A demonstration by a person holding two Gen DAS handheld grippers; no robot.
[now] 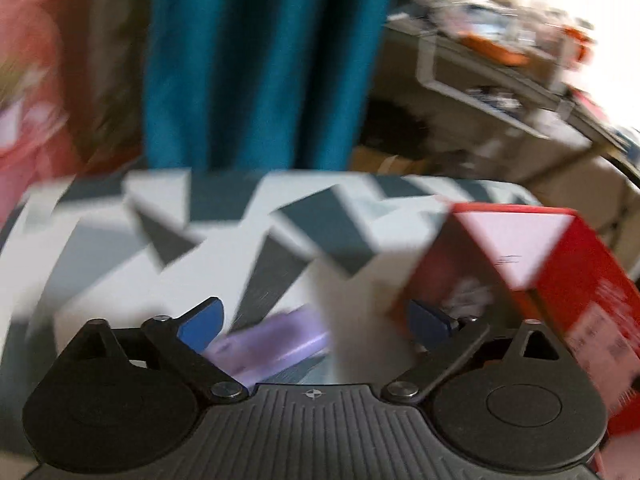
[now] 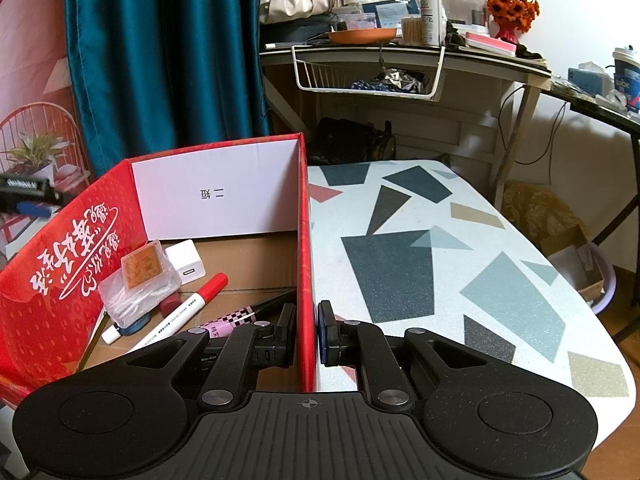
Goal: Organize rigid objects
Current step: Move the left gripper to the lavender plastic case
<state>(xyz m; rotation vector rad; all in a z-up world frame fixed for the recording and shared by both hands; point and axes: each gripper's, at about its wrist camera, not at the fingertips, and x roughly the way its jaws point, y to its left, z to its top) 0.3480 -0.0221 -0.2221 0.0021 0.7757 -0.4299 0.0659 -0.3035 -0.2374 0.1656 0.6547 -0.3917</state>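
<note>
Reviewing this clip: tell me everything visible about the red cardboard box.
The red cardboard box is open-topped, its glossy outer print carrying white script, with a white inner panel and a brown corrugated floor. It stands upright on the patterned table. The right gripper is shut on its right wall. Inside lie a red-capped marker, a white charger and a clear packet.

We see the left gripper (image 1: 316, 320) as matte black plastic: a ribbed central plate with a small crosshair mark, flanked by two round housings with raised discs. Angled black links join at silver screws and carry blue pads (image 1: 200, 326). The right gripper (image 2: 307, 334) has the same build: ribbed plate, crosshair, round housings, silver pivot screws, black fingers, one blue pad (image 2: 325, 334) showing.
</note>
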